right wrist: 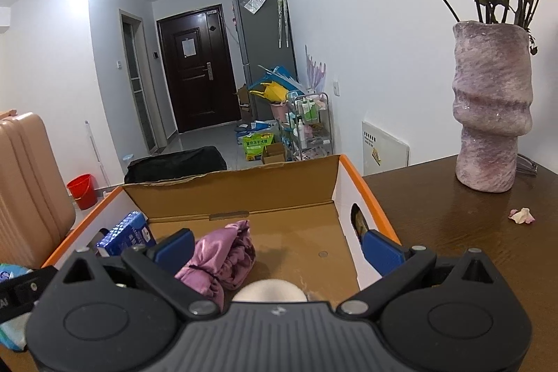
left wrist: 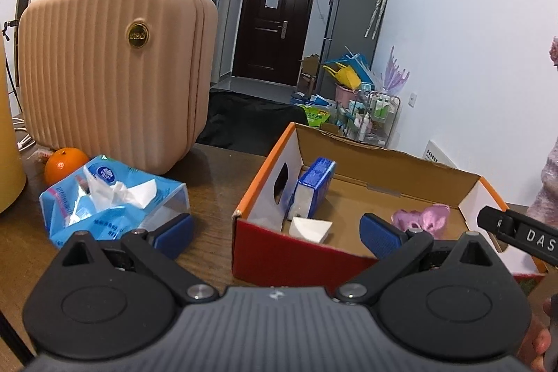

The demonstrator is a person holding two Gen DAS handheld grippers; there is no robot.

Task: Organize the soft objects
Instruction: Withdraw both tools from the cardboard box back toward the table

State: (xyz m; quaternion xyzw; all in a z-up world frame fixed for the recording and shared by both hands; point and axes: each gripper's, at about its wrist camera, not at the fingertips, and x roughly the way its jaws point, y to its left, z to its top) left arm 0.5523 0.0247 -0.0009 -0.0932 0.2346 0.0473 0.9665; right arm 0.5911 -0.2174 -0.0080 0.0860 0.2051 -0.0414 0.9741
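An open cardboard box (left wrist: 279,253) with red and orange sides stands on the brown table; it also shows in the right wrist view (right wrist: 369,194). Inside lie a blue tissue pack (left wrist: 315,180), a white sponge wedge (left wrist: 312,229) and a crumpled pink cloth (left wrist: 423,218). In the right wrist view the pink cloth (right wrist: 223,258), the blue pack (right wrist: 127,234) and a pale round object (right wrist: 268,291) sit in the box. A soft blue-and-white tissue packet (left wrist: 111,197) lies left of the box. My left gripper (left wrist: 277,236) is open and empty at the box's left front corner. My right gripper (right wrist: 277,250) is open over the box.
A pink ribbed case (left wrist: 111,68) stands at the back left with an orange (left wrist: 64,164) by it. A yellow object (left wrist: 8,145) is at the far left. A mauve vase (right wrist: 491,106) with dried roses stands right of the box, petals (right wrist: 521,215) beside it.
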